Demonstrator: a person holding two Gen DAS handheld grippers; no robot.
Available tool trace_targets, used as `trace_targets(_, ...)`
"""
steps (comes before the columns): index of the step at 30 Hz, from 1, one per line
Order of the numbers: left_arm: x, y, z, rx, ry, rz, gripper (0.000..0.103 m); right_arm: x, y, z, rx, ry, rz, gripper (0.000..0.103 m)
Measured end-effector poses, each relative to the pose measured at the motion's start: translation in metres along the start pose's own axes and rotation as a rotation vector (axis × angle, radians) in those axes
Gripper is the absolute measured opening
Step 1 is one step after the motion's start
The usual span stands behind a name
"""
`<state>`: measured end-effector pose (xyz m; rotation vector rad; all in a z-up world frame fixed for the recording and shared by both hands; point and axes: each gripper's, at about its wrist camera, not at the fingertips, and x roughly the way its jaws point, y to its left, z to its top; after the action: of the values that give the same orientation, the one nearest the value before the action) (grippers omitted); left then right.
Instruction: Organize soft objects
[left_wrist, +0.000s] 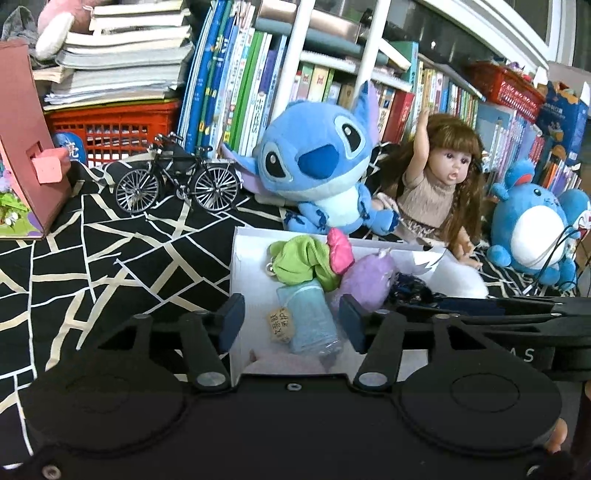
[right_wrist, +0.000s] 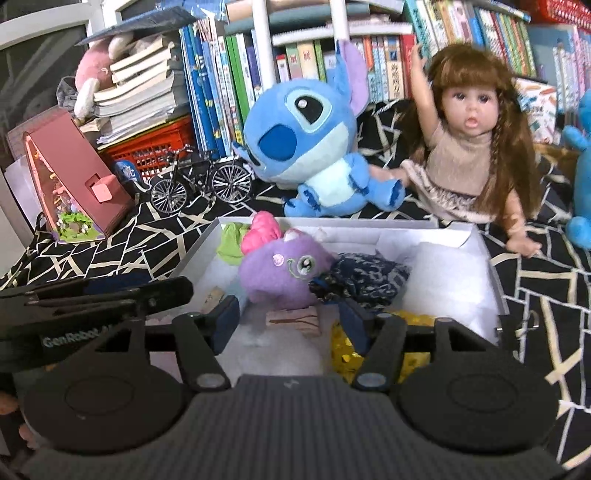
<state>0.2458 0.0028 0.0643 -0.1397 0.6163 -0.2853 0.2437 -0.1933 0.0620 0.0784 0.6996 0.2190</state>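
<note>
A white box (left_wrist: 255, 243) (right_wrist: 491, 273) sits on the black patterned cloth and holds soft things: a green scrunchie (left_wrist: 299, 258) (right_wrist: 231, 242), a pink piece (left_wrist: 340, 249) (right_wrist: 264, 230), a purple plush (left_wrist: 365, 280) (right_wrist: 284, 271), a rolled light-blue cloth with a tag (left_wrist: 314, 321), a dark patterned cloth (right_wrist: 365, 277), a gold sequin item (right_wrist: 343, 350) and white padding (right_wrist: 450, 284). My left gripper (left_wrist: 291, 321) is open over the blue roll. My right gripper (right_wrist: 290, 321) is open and empty over the box's near side.
Behind the box sit a blue Stitch plush (left_wrist: 321, 162) (right_wrist: 306, 147), a long-haired doll (left_wrist: 443, 184) (right_wrist: 476, 147), a round blue plush (left_wrist: 532, 225) and a model bicycle (left_wrist: 177, 181) (right_wrist: 201, 181). A pink house toy (left_wrist: 26, 147) (right_wrist: 74, 177) stands left. Books and red baskets (left_wrist: 114, 125) line the back.
</note>
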Motion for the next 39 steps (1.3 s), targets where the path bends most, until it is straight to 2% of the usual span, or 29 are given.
trace_targets(5, -0.019, -0.006, -0.002, 0.018, -0.028, 0.024, 0.078, -0.023, -0.003, -0.004, -0.008, -0.045, -0.019, 0.083)
trace_targets(9, -0.036, -0.010, -0.006, 0.019, -0.053, 0.009, 0.083, -0.040, -0.007, -0.006, 0.008, -0.081, -0.035, 0.089)
trace_targets(20, -0.066, -0.018, -0.019, 0.011, -0.072, 0.020, 0.086, -0.080, -0.014, -0.019, 0.004, -0.171, -0.086, 0.102)
trace_targets(31, -0.087, -0.024, -0.032, 0.005, -0.083, 0.026, 0.088, -0.108, -0.007, -0.032, -0.045, -0.233, -0.100, 0.103)
trace_targets(39, -0.100, -0.030, -0.044, 0.018, -0.100, 0.032, 0.090, -0.119, -0.012, -0.043, -0.025, -0.256, -0.108, 0.103)
